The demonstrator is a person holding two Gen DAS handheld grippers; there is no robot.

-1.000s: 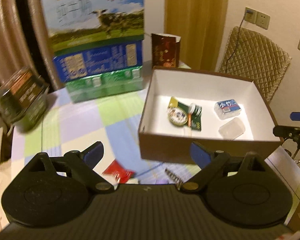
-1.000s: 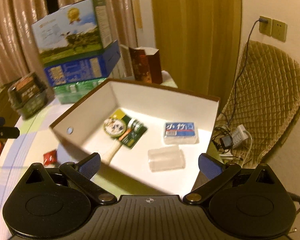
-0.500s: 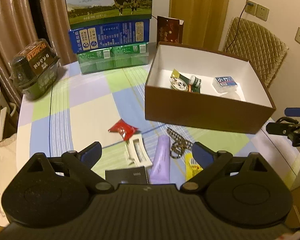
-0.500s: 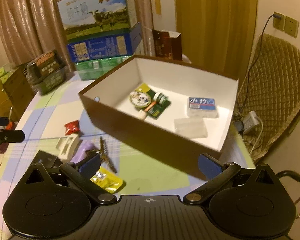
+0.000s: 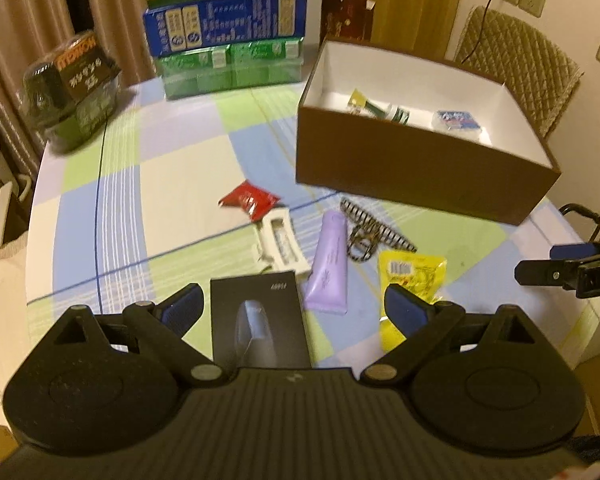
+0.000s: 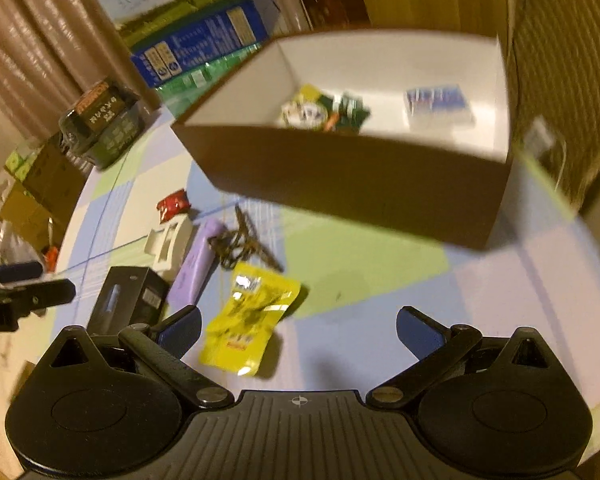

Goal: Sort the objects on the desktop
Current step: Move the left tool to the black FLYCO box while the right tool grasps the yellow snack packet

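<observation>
A brown box point(image 5: 420, 168) with a white inside stands at the right of the table and holds several small items. In front of it lie a red packet point(image 5: 250, 201), a white holder point(image 5: 280, 245), a purple tube point(image 5: 329, 266), a patterned hair clip point(image 5: 370, 232), a yellow packet point(image 5: 410, 280) and a black box point(image 5: 260, 320). My left gripper point(image 5: 292, 312) is open above the black box. My right gripper point(image 6: 298, 328) is open above the table, with the yellow packet point(image 6: 252, 314) by its left finger.
Stacked milk cartons point(image 5: 228, 32) stand at the back, a dark wrapped package point(image 5: 74, 88) at the back left and a dark red paper bag point(image 5: 348, 18) behind the box. A quilted chair point(image 5: 516, 64) stands at the right. The table edge runs close on the left and right.
Both grippers have pulled back from over the box and come lower toward the near table. The loose items in front of the box have come into view. Both stay open.
</observation>
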